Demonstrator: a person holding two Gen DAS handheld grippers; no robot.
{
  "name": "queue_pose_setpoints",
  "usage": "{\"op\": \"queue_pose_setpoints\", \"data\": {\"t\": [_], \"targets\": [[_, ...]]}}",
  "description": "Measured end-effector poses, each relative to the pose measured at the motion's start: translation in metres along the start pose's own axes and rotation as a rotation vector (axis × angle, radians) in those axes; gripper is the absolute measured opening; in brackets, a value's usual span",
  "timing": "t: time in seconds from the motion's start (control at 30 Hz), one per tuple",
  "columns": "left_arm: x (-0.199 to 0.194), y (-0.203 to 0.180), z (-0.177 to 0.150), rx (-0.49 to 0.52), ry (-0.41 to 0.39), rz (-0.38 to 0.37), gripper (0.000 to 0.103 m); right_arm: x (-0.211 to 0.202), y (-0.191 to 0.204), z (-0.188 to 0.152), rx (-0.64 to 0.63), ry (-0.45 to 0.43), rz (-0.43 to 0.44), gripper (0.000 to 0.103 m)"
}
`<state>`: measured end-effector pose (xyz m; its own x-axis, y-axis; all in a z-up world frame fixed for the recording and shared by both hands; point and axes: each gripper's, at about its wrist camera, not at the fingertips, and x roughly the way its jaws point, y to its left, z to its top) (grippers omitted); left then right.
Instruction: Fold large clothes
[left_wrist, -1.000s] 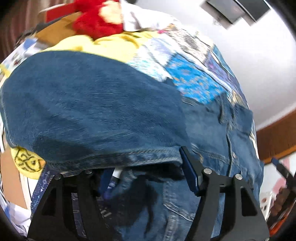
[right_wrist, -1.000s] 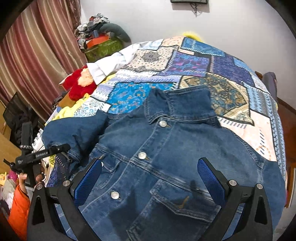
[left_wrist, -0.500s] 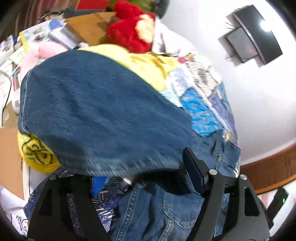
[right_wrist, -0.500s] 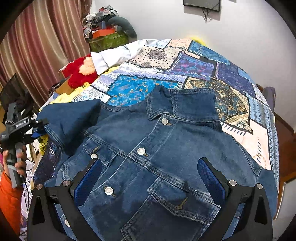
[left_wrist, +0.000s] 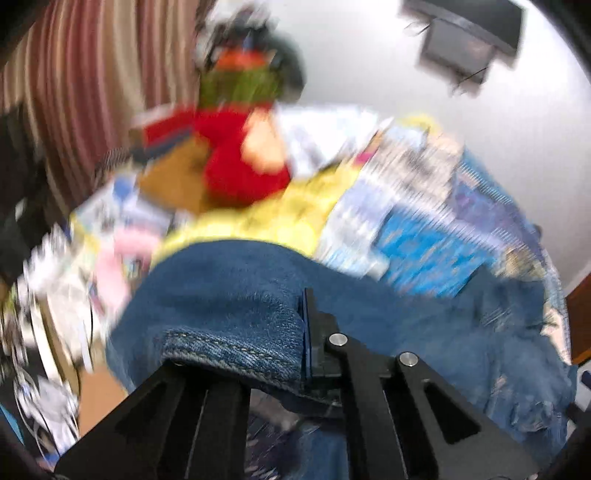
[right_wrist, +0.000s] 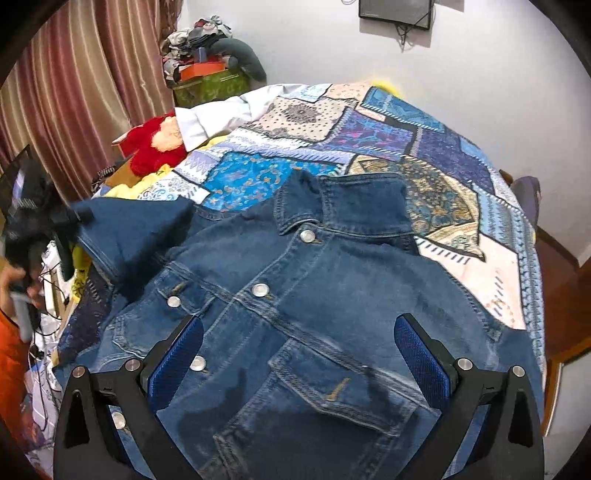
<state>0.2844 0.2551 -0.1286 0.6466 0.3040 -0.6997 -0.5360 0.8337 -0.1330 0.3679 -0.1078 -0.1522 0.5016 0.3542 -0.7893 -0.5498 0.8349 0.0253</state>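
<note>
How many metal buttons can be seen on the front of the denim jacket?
5 on the denim jacket: one at the collar, one lower on the placket, one on the chest pocket, two near the bottom. The right gripper may hide more.

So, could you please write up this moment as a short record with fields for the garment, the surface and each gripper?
garment: denim jacket, front up, buttoned, collar toward the wall
surface: patchwork bedspread
left gripper: jaws have just closed; shut on the sleeve cuff, which is lifted off the bed
right gripper: open, holding nothing, above the jacket's lower front
fold state: one sleeve raised, not yet laid across the front
nearby: red plush toy beside the bed
</note>
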Motion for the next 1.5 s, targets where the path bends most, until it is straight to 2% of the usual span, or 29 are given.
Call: {"op": "queue_pose_setpoints", "data": {"t": [0.13,0.2,0.27,0.4,0.53,0.6,0.63,0.7,0.8,0.87,0.93,1.03,1.2,1.37,1.5], "targets": [[-0.049,-0.065,0.029,0.152,-0.159,-0.085,0.004,-0.010,-0.011,-0.001,0.023,-0.027,0.000,0.103],[-0.059,-0.094,0.029,0.221,-0.176,-0.153,0.004,-0.016,-0.016,-0.002,0.033,-0.041,-0.008,0.103],[-0.058,-0.130,0.021,0.302,-0.145,-0.231,0.004,-0.019,-0.019,-0.003,0.042,-0.049,-0.012,0.103],[-0.026,-0.188,-0.025,0.464,0.009,-0.307,0.004,-0.025,-0.028,-0.008,0.068,-0.046,-0.020,0.103],[0.027,-0.220,-0.091,0.553,0.284,-0.354,0.004,-0.027,-0.032,-0.014,0.068,-0.032,-0.038,0.103],[0.044,-0.224,-0.113,0.557,0.384,-0.389,0.004,-0.027,-0.033,-0.017,0.063,-0.025,-0.051,0.103],[0.048,-0.226,-0.124,0.559,0.422,-0.402,0.004,-0.027,-0.033,-0.019,0.060,-0.023,-0.055,0.103],[0.046,-0.227,-0.132,0.586,0.416,-0.390,0.007,-0.026,-0.033,-0.020,0.050,-0.017,-0.065,0.103],[0.033,-0.221,-0.132,0.632,0.407,-0.407,0.023,-0.022,-0.030,-0.018,0.038,-0.010,-0.069,0.103],[0.020,-0.209,-0.123,0.630,0.391,-0.409,0.062,-0.020,-0.026,-0.014,0.035,-0.012,-0.064,0.103],[0.008,-0.188,-0.107,0.590,0.345,-0.414,0.071,-0.018,-0.020,-0.007,0.032,-0.019,-0.050,0.103],[0.001,-0.161,-0.083,0.524,0.316,-0.411,0.074,-0.012,-0.003,0.008,0.012,-0.025,-0.021,0.103],[-0.001,-0.089,-0.048,0.389,0.234,-0.303,0.076,0.010,0.042,0.034,-0.070,-0.006,0.034,0.103],[0.011,-0.031,-0.048,0.345,0.210,-0.148,0.077,0.048,0.111,0.046,-0.236,0.056,0.078,0.103],[0.020,0.000,-0.058,0.324,0.237,-0.119,0.077,0.086,0.159,0.043,-0.339,0.148,0.123,0.103]]}}
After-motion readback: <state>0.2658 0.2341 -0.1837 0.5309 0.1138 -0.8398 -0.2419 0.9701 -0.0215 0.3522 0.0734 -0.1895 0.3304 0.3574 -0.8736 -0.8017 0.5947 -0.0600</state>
